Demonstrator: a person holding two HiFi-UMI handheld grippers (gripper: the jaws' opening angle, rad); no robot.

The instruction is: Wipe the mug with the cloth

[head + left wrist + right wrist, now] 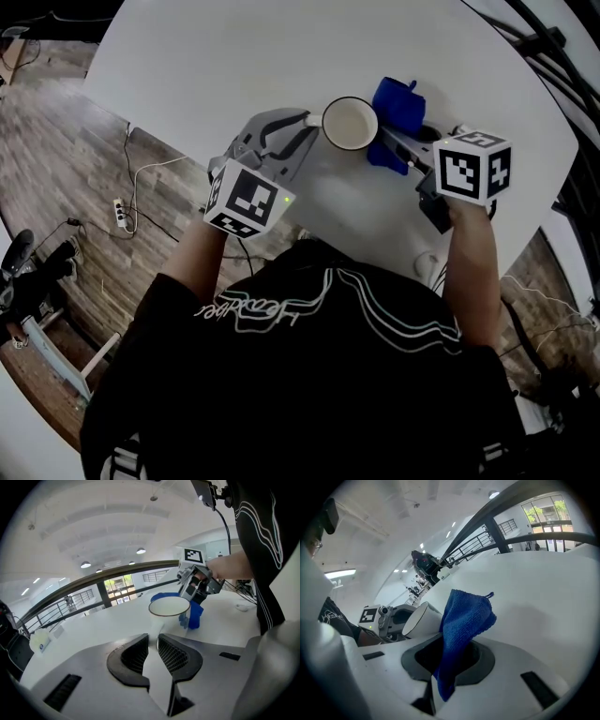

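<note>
A white mug (350, 124) with a dark rim is over the white round table (234, 66). My left gripper (311, 120) is shut on its handle from the left. In the left gripper view the pads (173, 654) pinch the handle below the mug (169, 613). A blue cloth (397, 106) lies against the mug's right side, and my right gripper (396, 141) is shut on it. Seen from the right gripper, the cloth (465, 618) stands up out of the jaws beside the tilted mug (423, 618), with the left gripper (389, 618) behind. The mug's far side is hidden by the cloth (194, 616).
The table's near edge runs close under both arms. A power strip (120, 214) and cables lie on the wooden floor at the left. A small white object (241, 605) rests on the table near the person. A pale box (40, 640) sits at the far table edge.
</note>
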